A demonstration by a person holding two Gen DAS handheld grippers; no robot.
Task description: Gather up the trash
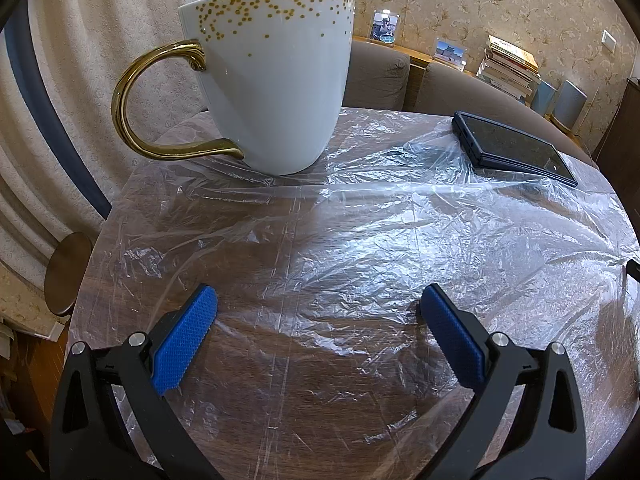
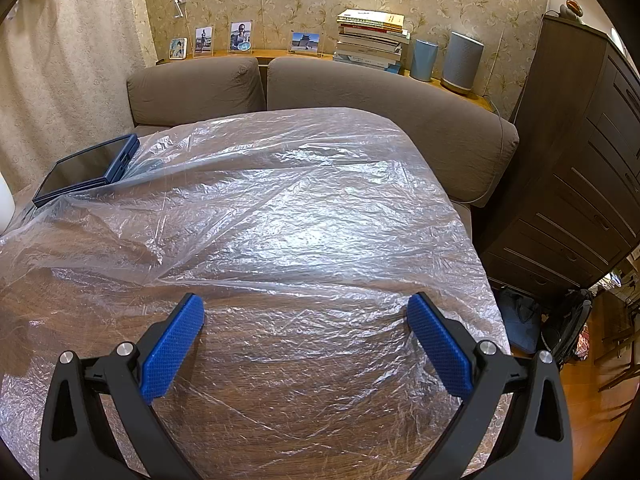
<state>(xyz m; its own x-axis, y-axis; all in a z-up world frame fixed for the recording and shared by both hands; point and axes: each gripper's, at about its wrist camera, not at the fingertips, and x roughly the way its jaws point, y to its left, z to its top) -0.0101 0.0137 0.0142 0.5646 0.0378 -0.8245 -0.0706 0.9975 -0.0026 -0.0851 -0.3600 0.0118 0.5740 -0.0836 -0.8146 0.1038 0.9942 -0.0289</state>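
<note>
A crinkled clear plastic sheet (image 1: 380,216) lies spread over the wooden table, and it also fills the right wrist view (image 2: 304,208). My left gripper (image 1: 318,296) hovers open just above the sheet, near the table's front, with nothing between its blue pads. A white mug (image 1: 276,84) with gold dots and a gold handle stands on the sheet ahead and to the left of it. My right gripper (image 2: 306,306) is open too, low over the sheet and holding nothing. A dark folded device (image 1: 516,148) rests on the sheet at the far side, seen at the left edge (image 2: 88,168) from the right wrist.
A brown sofa (image 2: 360,92) backs the table. Behind it a shelf carries photo frames, a stack of books (image 2: 372,38) and two grey-blue cylinders. A dark wooden cabinet (image 2: 580,160) stands at the right, bags on the floor below it. A round stool (image 1: 68,272) sits left of the table.
</note>
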